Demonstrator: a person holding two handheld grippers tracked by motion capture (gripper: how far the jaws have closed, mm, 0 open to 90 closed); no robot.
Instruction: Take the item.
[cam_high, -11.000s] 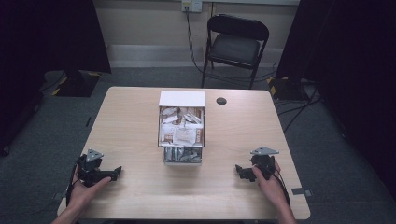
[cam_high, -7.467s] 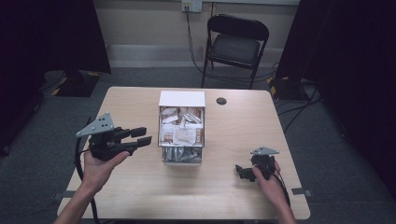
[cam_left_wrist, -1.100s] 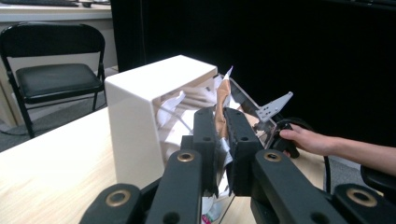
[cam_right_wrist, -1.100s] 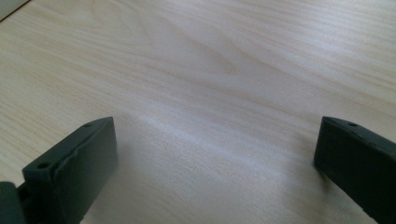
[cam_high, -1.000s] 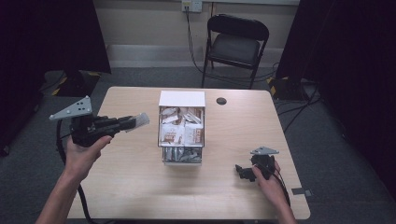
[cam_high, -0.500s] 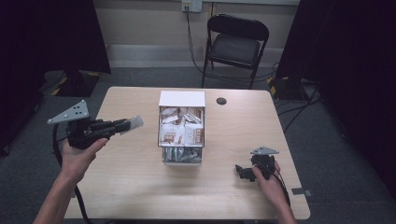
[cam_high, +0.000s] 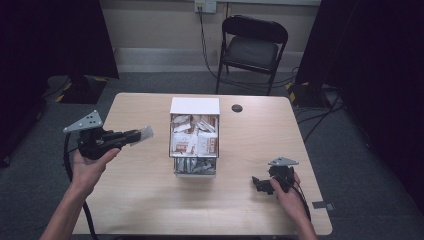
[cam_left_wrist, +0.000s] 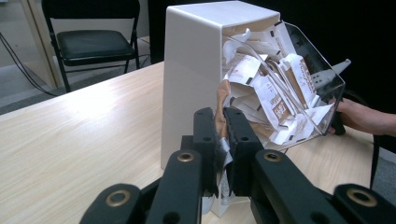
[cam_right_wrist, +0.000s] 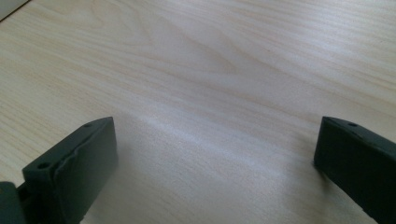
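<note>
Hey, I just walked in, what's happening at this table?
A person holds a two-jaw gripper in each hand. The left gripper, lifted beside the white dispenser box, is shut on a small packet. The box is full of packets behind its clear front. The right gripper rests open on the table.

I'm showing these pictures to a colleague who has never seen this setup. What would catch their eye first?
Most likely the white dispenser box at the middle of the table, its clear front crammed with paper packets. Next, the left gripper, raised over the table's left side with a packet pinched in its jaws. The right gripper sits low at the near right, jaws wide apart.
</note>
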